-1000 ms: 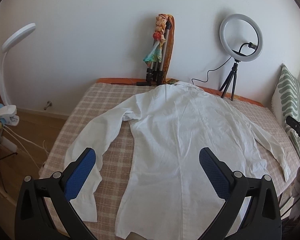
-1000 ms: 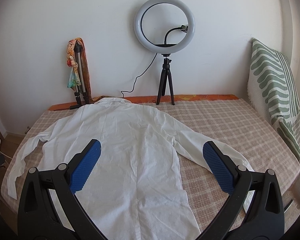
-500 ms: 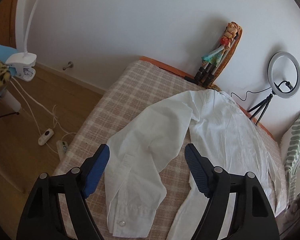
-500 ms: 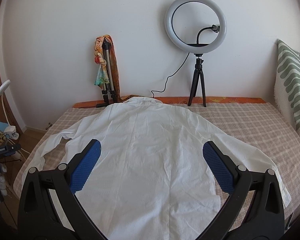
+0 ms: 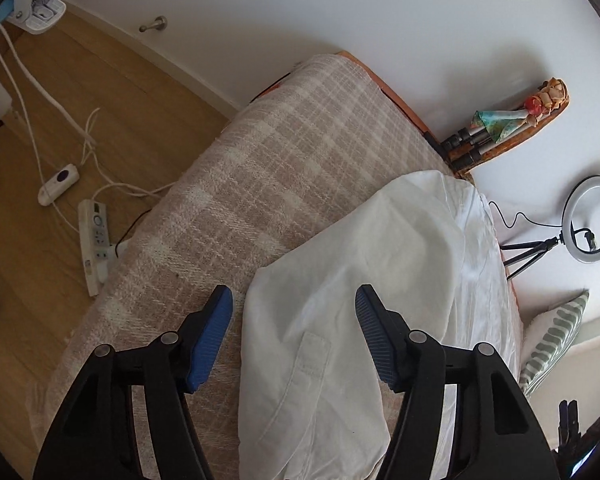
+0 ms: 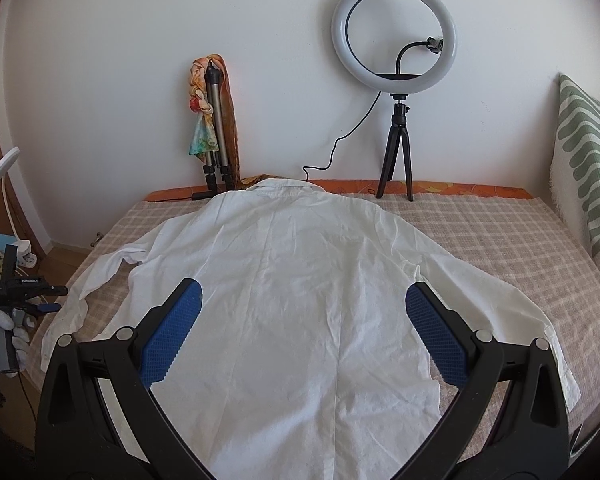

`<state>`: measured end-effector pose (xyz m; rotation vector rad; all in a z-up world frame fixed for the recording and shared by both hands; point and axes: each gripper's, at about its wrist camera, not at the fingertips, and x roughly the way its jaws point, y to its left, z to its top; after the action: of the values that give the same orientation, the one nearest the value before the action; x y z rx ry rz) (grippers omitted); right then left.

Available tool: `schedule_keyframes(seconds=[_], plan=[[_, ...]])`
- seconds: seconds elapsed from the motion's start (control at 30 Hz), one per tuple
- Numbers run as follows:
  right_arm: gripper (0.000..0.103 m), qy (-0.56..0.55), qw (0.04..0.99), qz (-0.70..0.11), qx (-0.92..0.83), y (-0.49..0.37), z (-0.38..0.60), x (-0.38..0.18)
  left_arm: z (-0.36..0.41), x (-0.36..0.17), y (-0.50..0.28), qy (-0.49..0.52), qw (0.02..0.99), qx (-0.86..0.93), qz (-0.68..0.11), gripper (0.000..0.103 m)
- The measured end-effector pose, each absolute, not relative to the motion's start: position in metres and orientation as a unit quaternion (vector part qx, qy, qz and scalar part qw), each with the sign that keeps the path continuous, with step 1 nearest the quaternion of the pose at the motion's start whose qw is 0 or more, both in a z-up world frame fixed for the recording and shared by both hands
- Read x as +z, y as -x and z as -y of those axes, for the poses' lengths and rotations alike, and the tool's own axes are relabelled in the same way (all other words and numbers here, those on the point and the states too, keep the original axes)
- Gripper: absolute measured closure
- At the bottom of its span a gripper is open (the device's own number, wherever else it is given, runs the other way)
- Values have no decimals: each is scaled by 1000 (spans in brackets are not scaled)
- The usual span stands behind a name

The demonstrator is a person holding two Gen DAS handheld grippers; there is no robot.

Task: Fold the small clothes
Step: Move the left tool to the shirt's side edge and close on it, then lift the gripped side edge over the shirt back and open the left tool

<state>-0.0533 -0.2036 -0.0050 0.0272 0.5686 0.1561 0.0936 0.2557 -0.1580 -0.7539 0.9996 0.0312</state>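
The left gripper [image 5: 294,312] has just been closing its jaws, yet they remain apart, straddling the sleeve [image 5: 320,320] of the white shirt [image 6: 300,280], which lies flat on the checked bedspread [image 5: 268,168]. The right gripper [image 6: 304,332] hovers released over the shirt's back. A shallow pinch could catch one layer only and drag the sleeve crooked. No containers appear.

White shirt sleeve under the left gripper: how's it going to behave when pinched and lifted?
Probably floppy: the sleeve lies creased and limp on the checked blanket, so it should drape from the left gripper, whose jaws have been closing, pads not yet on it. Likely light, thin cloth. The stitched cuff placket looks stiffer, maybe a firmer hold.
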Motion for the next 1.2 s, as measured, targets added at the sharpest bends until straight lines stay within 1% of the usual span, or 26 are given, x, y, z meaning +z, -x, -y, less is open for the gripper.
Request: schedule_keyframes(seconds=[0.1, 0.17, 0.2, 0.27, 0.33, 0.53, 0.63, 0.9, 1.13, 1.2], plan=[[0, -16, 957, -282, 72, 55, 207, -4, -252, -157, -98, 346, 816, 12, -463, 42], [0, -16, 958, -280, 68, 58, 210, -2, -249, -158, -101, 349, 816, 9, -461, 55], [0, -16, 958, -278, 65, 59, 212, -2, -248, -159, -101, 350, 816, 5, -460, 58], [0, -16, 960, -275, 59, 61, 215, 0, -243, -161, -103, 347, 816, -4, -463, 82], [0, -16, 961, -271, 54, 62, 218, 0, -237, -163, -102, 339, 817, -12, -466, 94], [0, -24, 959, -278, 54, 61, 221, 1, -213, -143, -99, 288, 842, -32, -455, 96], [0, -19, 958, -280, 56, 61, 219, -1, -197, -129, -95, 284, 849, -61, -442, 97], [0, -22, 953, -290, 80, 58, 217, 0, -115, -100, -74, 204, 866, -145, -433, 99], [13, -86, 927, -338, 138, 44, 227, -9, -49, -107, -63, 130, 857, -207, -454, 99], [13, -100, 919, -352, 147, 39, 229, -15, -31, -111, -57, 105, 846, -230, -470, 99]])
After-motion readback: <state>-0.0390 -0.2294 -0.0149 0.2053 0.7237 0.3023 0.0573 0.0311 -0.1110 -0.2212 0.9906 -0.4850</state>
